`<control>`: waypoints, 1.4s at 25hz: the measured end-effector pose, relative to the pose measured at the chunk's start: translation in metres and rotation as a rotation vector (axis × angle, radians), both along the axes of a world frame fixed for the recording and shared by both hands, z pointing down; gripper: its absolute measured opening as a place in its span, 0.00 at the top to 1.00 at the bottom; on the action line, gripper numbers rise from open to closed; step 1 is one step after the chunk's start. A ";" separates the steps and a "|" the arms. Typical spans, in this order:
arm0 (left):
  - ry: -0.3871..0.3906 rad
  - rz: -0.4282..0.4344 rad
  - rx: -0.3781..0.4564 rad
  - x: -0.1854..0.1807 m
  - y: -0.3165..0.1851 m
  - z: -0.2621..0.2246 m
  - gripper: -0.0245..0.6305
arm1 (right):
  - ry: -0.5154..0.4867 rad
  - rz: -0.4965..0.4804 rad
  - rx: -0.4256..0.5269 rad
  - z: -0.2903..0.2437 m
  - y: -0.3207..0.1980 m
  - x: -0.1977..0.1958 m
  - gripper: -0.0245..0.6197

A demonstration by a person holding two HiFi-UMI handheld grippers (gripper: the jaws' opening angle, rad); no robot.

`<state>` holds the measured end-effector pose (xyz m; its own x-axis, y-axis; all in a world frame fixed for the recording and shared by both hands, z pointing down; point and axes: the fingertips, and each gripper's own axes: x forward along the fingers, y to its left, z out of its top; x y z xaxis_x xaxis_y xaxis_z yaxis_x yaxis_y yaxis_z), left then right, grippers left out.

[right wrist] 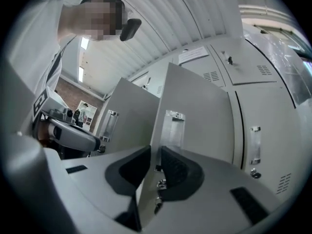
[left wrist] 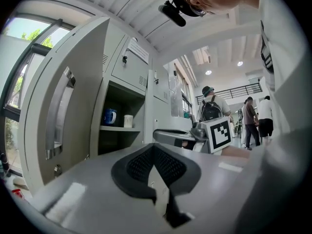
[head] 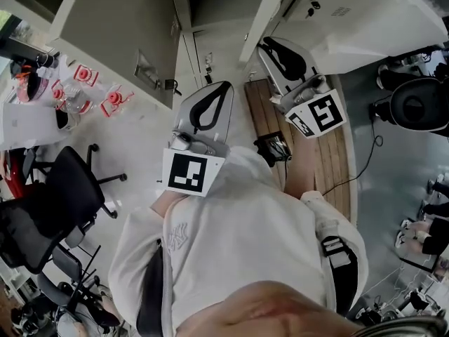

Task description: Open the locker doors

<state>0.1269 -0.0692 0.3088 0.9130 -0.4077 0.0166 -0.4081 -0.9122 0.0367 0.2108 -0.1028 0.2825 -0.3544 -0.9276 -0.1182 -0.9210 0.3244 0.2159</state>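
Observation:
Grey lockers fill the top of the head view. One locker door [head: 105,34] stands swung open at the left, and a second open door [head: 270,12] shows edge-on. My right gripper [head: 265,44] is at that second door's free edge. In the right gripper view the jaws [right wrist: 155,152] are shut on the edge of this door [right wrist: 195,116], below its handle [right wrist: 173,128]. My left gripper [head: 223,88] hangs in front of the lockers, shut [left wrist: 153,150] with nothing in it. Beyond it are the open left door [left wrist: 58,116] and an open compartment [left wrist: 119,130] holding a blue mug and a white cup.
Closed locker doors [right wrist: 265,126] stand to the right of the held door. A black office chair [head: 56,195] and a table with bottles [head: 77,93] are at the left, a wooden bench [head: 316,160] and a cable at the right. People [left wrist: 209,108] stand in the background.

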 end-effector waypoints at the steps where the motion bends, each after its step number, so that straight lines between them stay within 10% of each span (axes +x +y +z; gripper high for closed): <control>1: -0.001 0.000 0.002 -0.001 0.001 0.000 0.96 | 0.007 0.009 0.000 0.000 0.001 0.000 0.85; 15: 0.001 -0.091 0.019 -0.030 0.002 -0.004 0.96 | -0.075 0.158 0.062 -0.016 0.041 -0.019 0.93; 35: 0.002 -0.173 0.039 -0.065 0.001 -0.005 0.96 | -0.112 0.081 -0.032 0.017 0.054 -0.082 0.94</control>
